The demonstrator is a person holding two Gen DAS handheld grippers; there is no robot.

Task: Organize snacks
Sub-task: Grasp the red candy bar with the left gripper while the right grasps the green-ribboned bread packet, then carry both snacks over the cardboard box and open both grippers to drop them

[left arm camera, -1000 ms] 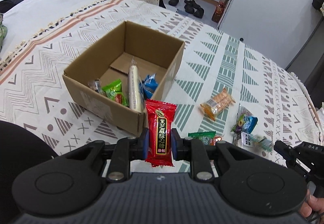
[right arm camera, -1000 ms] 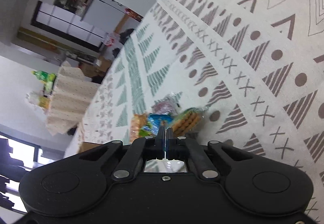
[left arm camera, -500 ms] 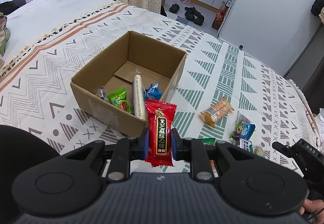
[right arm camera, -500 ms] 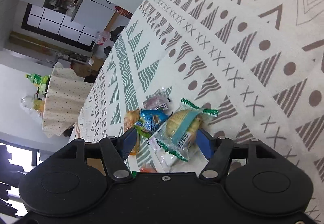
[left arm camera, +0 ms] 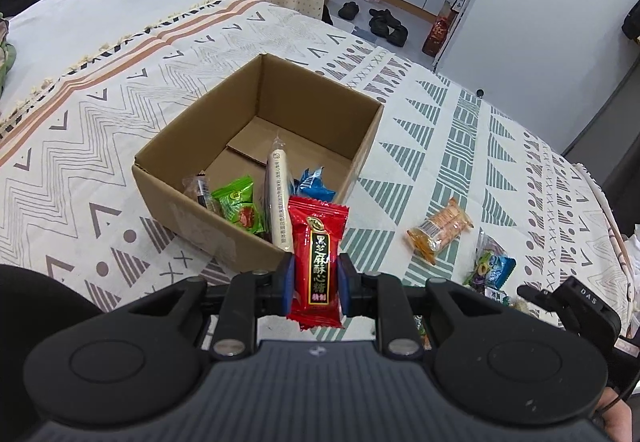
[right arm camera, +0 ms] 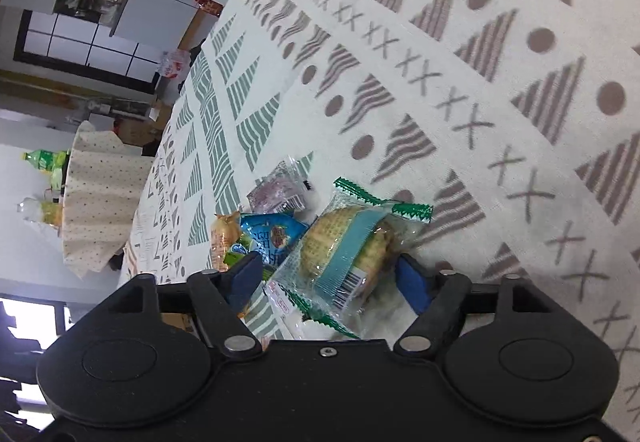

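The left hand-held gripper [left arm camera: 314, 279] pinched an upright glossy red candy wrapper [left arm camera: 317, 260], just near the brown cardboard box [left arm camera: 224, 238]. The right hand-held gripper [right arm camera: 328, 276] was opening around a crinkly clear green-edged biscuit packet [right arm camera: 346, 244] lying on the patterned bedspread [right arm camera: 500, 122].

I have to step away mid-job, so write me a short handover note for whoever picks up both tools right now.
Left tool: shut on a red candy packet, held just short of the cardboard box.
Right tool: jaws opening, low over a clear cake packet with green ends that lies between them on the bedspread, not gripped.
Done: a green packet, a long white stick, a blue packet and a small dark one are in the box.
Left: drop the red packet in; collect the cake, the orange cracker packet, the blue packet and the purple packet.
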